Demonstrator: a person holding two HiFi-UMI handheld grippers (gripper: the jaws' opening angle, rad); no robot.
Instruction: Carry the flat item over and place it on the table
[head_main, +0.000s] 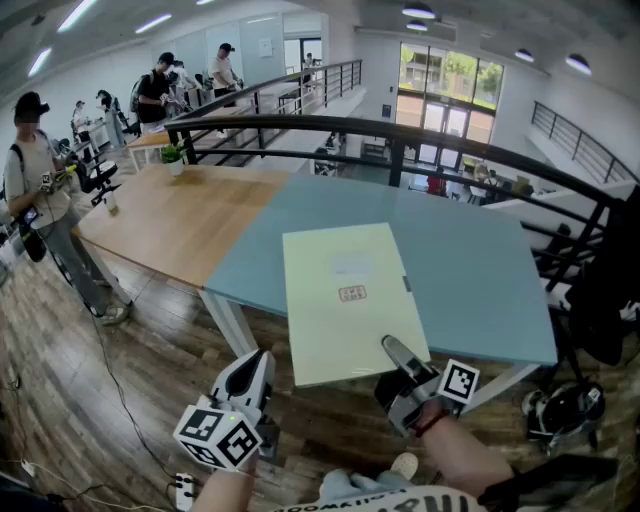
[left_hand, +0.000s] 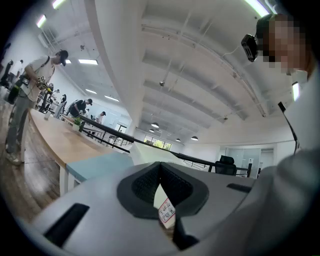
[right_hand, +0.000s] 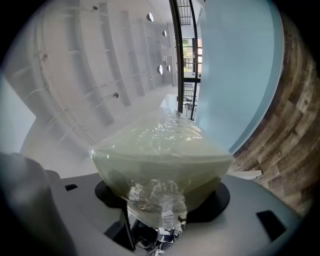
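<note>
Right gripper (head_main: 395, 352) is clamping the near right corner of the flat item (head_main: 345, 300), lower centre-right of the head view. In the right gripper view the jaws are pinching crinkled clear film at the item's edge and the pale sheet is filling the frame centre. The flat item is pale yellow-green, with a small red stamp mark and a faint white label on its face. It is lying across the blue part of the table (head_main: 470, 270), long side running away from the camera. Its near end is sticking out past the table's near edge, over the wooden floor (head_main: 150, 340). I cannot tell whether it is resting on the top or hanging just above it.

Left gripper (head_main: 255, 365) is sitting at lower left of the head view, off the table, apart from the item and gripping nothing. In the left gripper view the dark pads are meeting at their tips, so it is clenched, with a small white red-printed tag (left_hand: 166, 212) showing in the slit below.

The table's left part is a wood top (head_main: 180, 215), with a small potted plant (head_main: 173, 157) at its far corner. A dark railing (head_main: 400, 130) is curving behind the table. A person (head_main: 40, 200) is standing at the left edge, and more people are standing at upper left.
</note>
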